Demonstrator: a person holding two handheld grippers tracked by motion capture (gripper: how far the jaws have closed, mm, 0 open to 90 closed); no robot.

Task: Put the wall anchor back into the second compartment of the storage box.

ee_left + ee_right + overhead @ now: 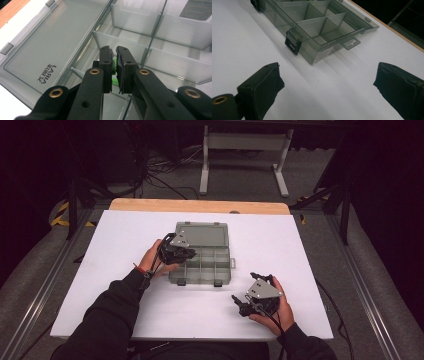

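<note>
Left gripper (114, 53) pinching green piece (114, 67) over box (223, 275); lower into compartment, then release. Right gripper (327, 82) wide open

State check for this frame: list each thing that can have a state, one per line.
organizer box: open, compartments in sight bare
lid: folded back flat on the table
latches: undone
left gripper: over the box, jaws nearly shut on a small green item
right gripper: jaws wide open, holding nothing, above the white table
</note>
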